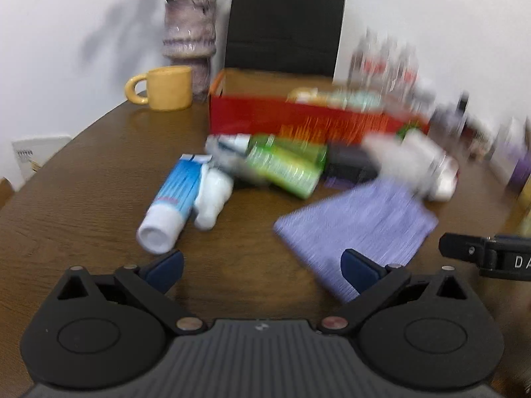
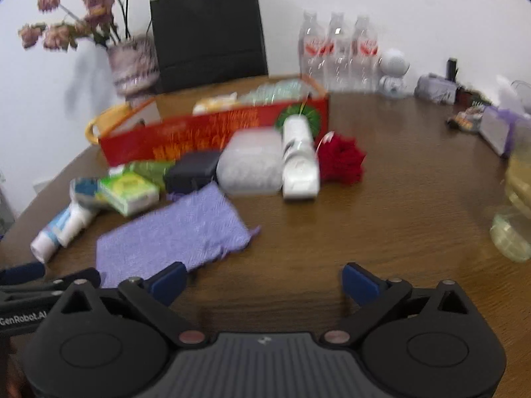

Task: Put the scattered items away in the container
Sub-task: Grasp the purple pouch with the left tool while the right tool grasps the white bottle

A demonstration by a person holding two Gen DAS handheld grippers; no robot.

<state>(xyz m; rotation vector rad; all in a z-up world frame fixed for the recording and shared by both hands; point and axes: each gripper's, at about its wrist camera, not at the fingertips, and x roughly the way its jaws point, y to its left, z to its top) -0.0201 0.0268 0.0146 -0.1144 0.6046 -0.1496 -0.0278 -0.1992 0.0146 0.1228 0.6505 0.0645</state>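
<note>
A red box [image 1: 298,121] [image 2: 212,132] stands open at the back of the brown table, with a few packets inside. In front of it lie a blue-and-white tube [image 1: 172,199] [image 2: 56,229], a green box [image 1: 285,165] [image 2: 129,192], a dark case [image 1: 351,164] [image 2: 192,170], a white packet [image 2: 250,165], a white bottle [image 2: 298,157], a red woolly ball [image 2: 341,159] and a purple cloth [image 1: 358,229] [image 2: 172,232]. My left gripper [image 1: 262,268] is open and empty, just short of the cloth and tube. My right gripper [image 2: 264,282] is open and empty over bare wood right of the cloth.
A yellow mug [image 1: 164,88], a vase of flowers [image 1: 189,36] [image 2: 132,63] and a black bag [image 1: 285,20] [image 2: 209,26] stand behind the box. Water bottles [image 2: 338,49] and a white figure [image 2: 393,69] line the back wall. Glass jars [image 2: 514,205] sit at the far right.
</note>
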